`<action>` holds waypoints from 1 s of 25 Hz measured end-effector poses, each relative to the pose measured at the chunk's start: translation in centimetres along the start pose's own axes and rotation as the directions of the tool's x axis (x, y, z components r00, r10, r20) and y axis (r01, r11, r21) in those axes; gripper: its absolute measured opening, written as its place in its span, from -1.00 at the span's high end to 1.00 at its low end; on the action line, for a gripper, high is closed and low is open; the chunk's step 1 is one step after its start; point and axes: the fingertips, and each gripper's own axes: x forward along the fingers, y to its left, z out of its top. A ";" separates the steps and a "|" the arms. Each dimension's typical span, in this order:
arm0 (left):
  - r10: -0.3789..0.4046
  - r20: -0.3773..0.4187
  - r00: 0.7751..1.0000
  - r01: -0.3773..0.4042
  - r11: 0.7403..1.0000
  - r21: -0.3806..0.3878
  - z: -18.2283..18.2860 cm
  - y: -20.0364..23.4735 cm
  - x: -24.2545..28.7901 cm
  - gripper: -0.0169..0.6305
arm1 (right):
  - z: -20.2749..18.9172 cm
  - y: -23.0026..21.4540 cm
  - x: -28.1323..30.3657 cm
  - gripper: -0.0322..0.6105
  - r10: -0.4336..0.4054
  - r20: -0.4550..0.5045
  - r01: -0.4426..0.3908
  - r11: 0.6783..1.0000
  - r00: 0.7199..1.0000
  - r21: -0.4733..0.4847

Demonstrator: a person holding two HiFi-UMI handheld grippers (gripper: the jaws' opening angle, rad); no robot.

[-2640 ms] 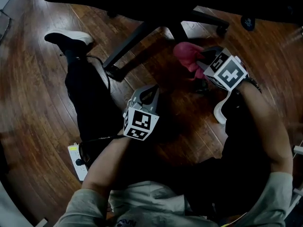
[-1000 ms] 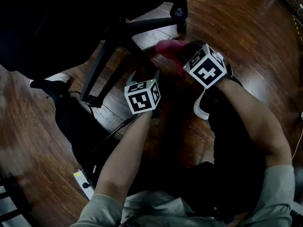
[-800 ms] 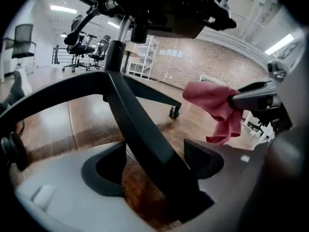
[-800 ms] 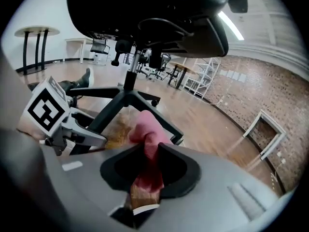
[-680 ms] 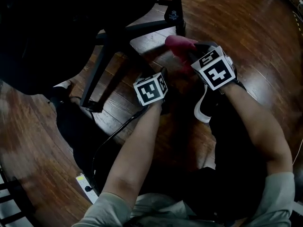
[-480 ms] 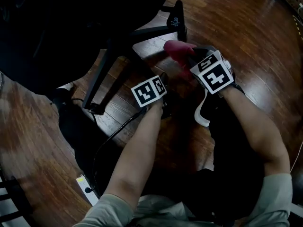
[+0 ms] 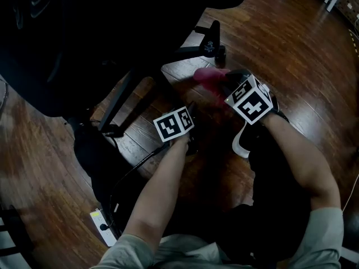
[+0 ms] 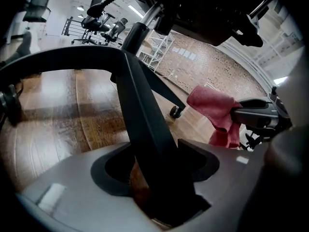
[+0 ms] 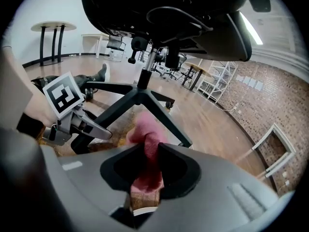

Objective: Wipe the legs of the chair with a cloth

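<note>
Right tool [image 9: 147, 154] clamps pink cloth [image 9: 146, 129] near chair leg [image 9: 169, 120].

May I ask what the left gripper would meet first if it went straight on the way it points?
The chair leg: it lies between the fingers of the left gripper, which have just been closing, so probably at once.

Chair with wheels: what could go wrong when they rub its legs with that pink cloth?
1. The chair leg stands between the left gripper's jaws, which have just been closing but do not clamp it yet. Another leg ends in a caster, so it all might roll away when pushed.
2. The right gripper pinches only one part of the cloth; hard rubbing could tug it loose.
3. A cable lies near the left gripper and might snag.
</note>
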 end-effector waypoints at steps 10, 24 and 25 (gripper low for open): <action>-0.044 -0.054 0.998 0.046 0.998 0.033 -3.2 0.0 -3.3 0.11 | 0.4 -0.3 -0.3 0.64 0.004 0.011 -0.004 1.000 1.000 0.005; 0.094 -0.219 0.971 -0.019 0.946 0.324 -5.7 -0.4 -4.0 0.05 | 2.4 2.9 -0.2 0.64 0.091 0.017 -0.088 0.986 0.996 -0.144; 0.090 -0.214 0.973 -0.015 0.944 0.330 -5.4 -0.7 -3.6 0.05 | 2.4 3.0 -0.3 0.64 0.091 0.015 -0.088 0.984 0.996 -0.152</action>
